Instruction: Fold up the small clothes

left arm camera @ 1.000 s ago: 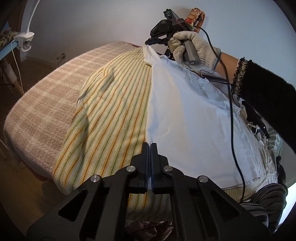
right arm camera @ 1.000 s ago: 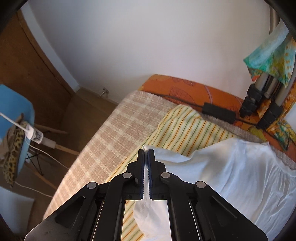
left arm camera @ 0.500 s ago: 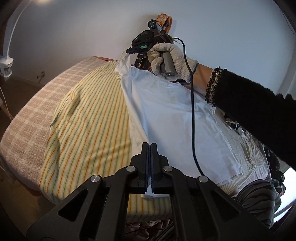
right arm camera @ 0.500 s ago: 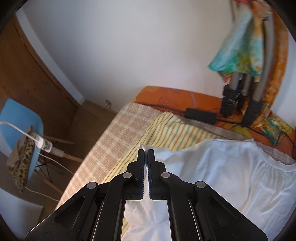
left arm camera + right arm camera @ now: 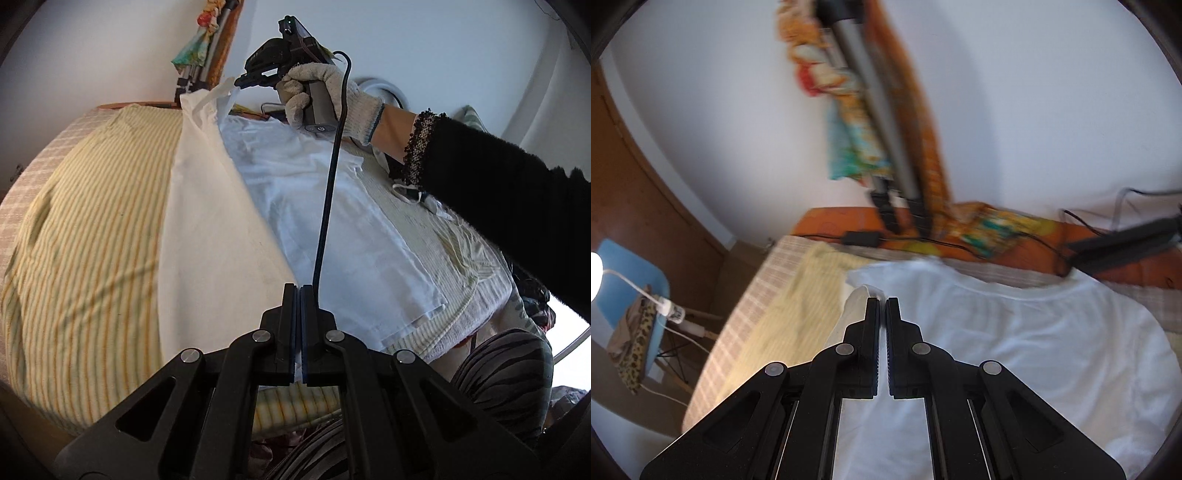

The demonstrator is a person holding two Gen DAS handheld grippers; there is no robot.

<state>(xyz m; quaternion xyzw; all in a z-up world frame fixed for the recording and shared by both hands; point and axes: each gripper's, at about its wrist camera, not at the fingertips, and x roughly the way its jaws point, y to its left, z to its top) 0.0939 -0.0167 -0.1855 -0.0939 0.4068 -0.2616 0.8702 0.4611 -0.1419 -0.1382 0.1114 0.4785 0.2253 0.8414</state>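
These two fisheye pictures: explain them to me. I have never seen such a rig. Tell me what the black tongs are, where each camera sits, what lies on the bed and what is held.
No robot here: a person holds a hand-operated two-finger gripper in each hand, and each carries a camera looking along its fingers. The left gripper fills the bottom of its own picture; far off in that view, a gloved hand holds the right gripper. The other picture looks along that right gripper. On the bed lies a yellow striped cloth with a white garment on top. Both grippers are shut on one edge of the garment, lifting it as a flap to fold it.
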